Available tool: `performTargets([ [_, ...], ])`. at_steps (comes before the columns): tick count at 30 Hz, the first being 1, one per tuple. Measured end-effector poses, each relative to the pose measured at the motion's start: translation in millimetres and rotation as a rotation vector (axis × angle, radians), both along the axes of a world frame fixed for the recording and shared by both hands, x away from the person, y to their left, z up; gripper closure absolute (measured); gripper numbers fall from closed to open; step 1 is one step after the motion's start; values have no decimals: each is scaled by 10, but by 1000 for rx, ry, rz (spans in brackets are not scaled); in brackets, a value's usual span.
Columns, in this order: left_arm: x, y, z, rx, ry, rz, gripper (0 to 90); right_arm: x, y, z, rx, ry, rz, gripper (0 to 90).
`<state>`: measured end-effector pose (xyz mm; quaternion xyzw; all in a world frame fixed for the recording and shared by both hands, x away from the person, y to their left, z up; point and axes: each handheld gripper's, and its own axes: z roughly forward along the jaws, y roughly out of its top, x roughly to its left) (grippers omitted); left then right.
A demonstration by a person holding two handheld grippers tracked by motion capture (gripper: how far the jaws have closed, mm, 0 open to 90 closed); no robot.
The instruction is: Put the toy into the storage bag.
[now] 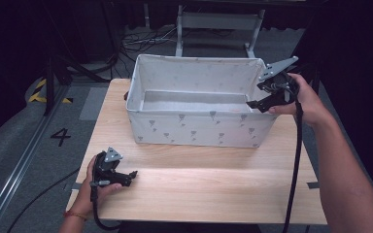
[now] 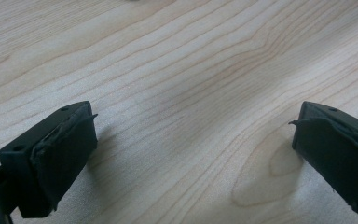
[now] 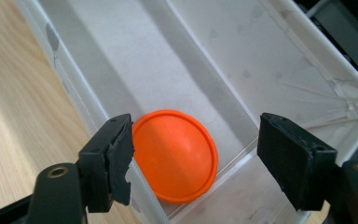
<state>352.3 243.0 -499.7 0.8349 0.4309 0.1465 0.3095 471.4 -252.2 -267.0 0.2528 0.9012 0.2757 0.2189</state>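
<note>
Hovering open right tool (image 3: pixel 196 154) — orange disc (image 3: pixel 175 154) below

You're working at a pale wooden table (image 1: pixel 199 184), brightly lit, on grey floor (image 1: pixel 9 141) marked with a black "4" (image 1: pixel 60 137). Cables (image 1: pixel 141 39) tangle beyond, near a white metal frame (image 1: pixel 218 24).

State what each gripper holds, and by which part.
Nothing is held. The left gripper is open over the bare table. The right gripper is open above the orange disc in the white box.
</note>
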Motion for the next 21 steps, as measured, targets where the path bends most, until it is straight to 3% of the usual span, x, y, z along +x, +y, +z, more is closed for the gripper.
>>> performTargets([
  [4,0,0,0,1,-1,1,1,-121,-101,-14,58,-30,-46,244],
  [11,2,-2,-1,-3,2,-1,1,-289,-192,-26,84,-74,-86,237],
  [14,1,-3,-1,-2,2,1,1,-382,-242,-27,120,-81,-91,237],
  [21,0,-6,-3,-4,1,4,1,-596,-335,-87,122,-128,-102,237],
])
